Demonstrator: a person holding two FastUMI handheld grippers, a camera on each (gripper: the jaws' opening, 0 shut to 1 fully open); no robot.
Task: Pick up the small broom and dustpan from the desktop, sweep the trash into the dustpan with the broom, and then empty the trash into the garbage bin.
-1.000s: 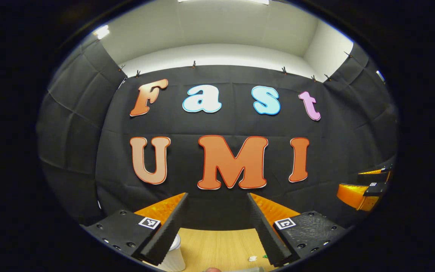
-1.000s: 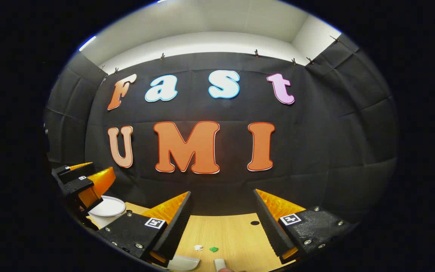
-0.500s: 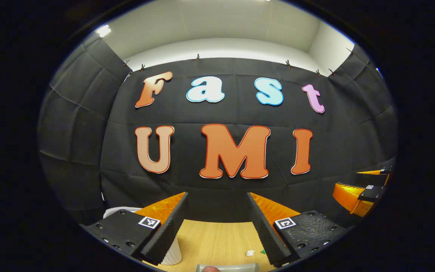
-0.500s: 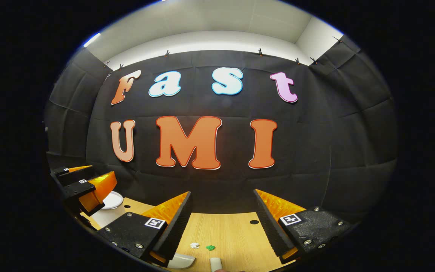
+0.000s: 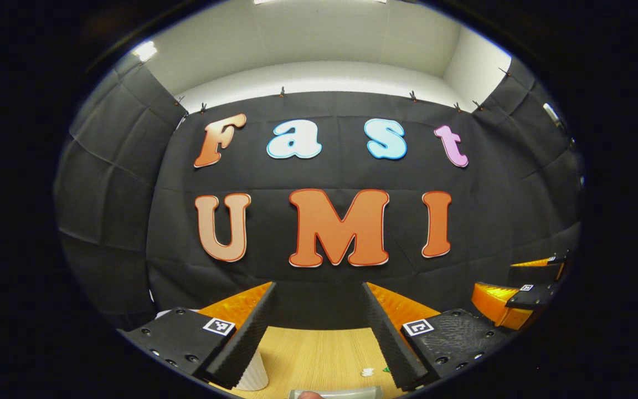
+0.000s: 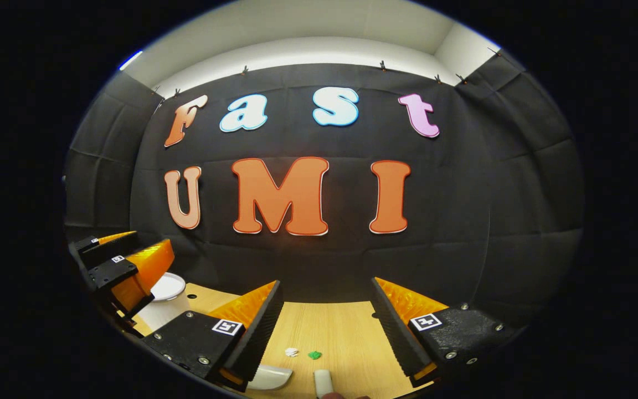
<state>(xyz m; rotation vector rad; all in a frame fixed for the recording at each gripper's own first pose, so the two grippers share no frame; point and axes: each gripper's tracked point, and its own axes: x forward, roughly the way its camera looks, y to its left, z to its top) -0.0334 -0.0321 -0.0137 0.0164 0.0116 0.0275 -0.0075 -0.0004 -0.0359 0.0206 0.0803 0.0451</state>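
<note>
My left gripper [image 5: 319, 288] is open above the wooden table [image 5: 319, 349], nothing between its fingers. Under it lie a white paper scrap [image 5: 367, 372] and a green scrap [image 5: 386, 369], with a grey dustpan edge [image 5: 335, 393] at the bottom rim. My right gripper [image 6: 325, 282] is also open and holds nothing. Below it I see the white scrap [image 6: 292, 352], the green scrap [image 6: 314, 355], a white rounded handle end [image 6: 323, 382] and a white curved piece [image 6: 266, 377]. The white garbage bin [image 6: 166, 287] stands at the left.
The ribbed white bin [image 5: 252, 374] sits just behind my left finger. The other gripper [image 5: 518, 299] hovers at the far right, and in the right gripper view the left gripper [image 6: 125, 266] hangs over the bin. A small hole [image 6: 192, 295] marks the table.
The right gripper view has tipped downward, showing more table and bringing the scraps farther into view. The left gripper view swayed slightly. Both grippers stayed open.
</note>
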